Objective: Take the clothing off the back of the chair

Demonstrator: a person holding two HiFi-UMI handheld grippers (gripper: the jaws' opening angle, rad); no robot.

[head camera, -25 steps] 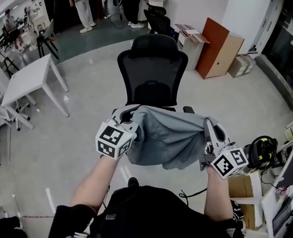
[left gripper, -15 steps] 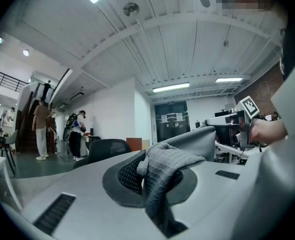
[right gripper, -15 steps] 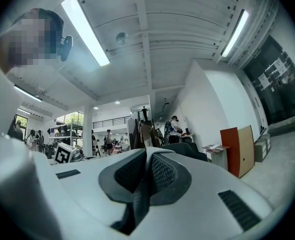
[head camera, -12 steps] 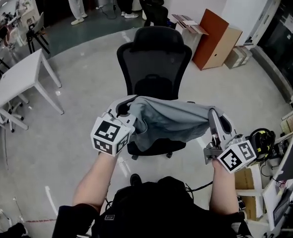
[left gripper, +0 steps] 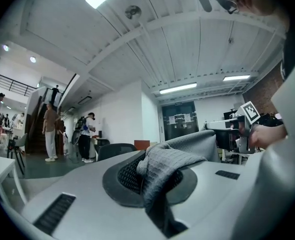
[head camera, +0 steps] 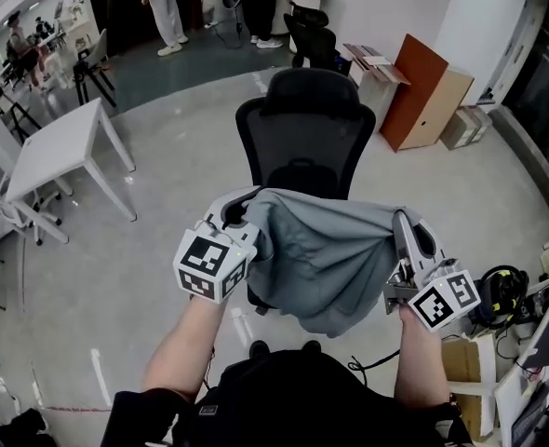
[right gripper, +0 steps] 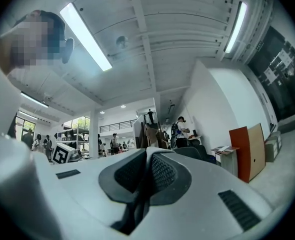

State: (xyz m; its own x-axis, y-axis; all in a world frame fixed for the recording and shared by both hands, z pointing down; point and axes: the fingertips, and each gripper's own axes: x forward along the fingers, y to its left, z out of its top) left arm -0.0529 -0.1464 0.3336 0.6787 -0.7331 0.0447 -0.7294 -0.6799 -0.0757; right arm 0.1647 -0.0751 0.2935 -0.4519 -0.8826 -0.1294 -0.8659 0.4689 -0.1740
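A grey garment [head camera: 326,250] hangs spread between my two grippers, in front of the black mesh office chair [head camera: 304,124] and clear of its back. At the garment's left corner my left gripper [head camera: 240,209] is shut; in the left gripper view grey ribbed cloth [left gripper: 165,164] bunches out between the jaws of the left gripper [left gripper: 155,170]. My right gripper [head camera: 400,222] is shut on the right corner. In the right gripper view the right gripper [right gripper: 146,173] has its jaws pressed together with a thin edge of cloth between them.
A white table [head camera: 60,152] stands at the left. People [head camera: 167,7] stand at the far back near a second dark chair [head camera: 314,43]. An orange-brown cabinet [head camera: 433,91] and boxes are at the back right. Headphones [head camera: 498,291] and desk clutter sit close on my right.
Both grippers have drawn the garment back towards me and a little up, away from the chair. The cloth, stretched taut half a second ago, now sags between them.
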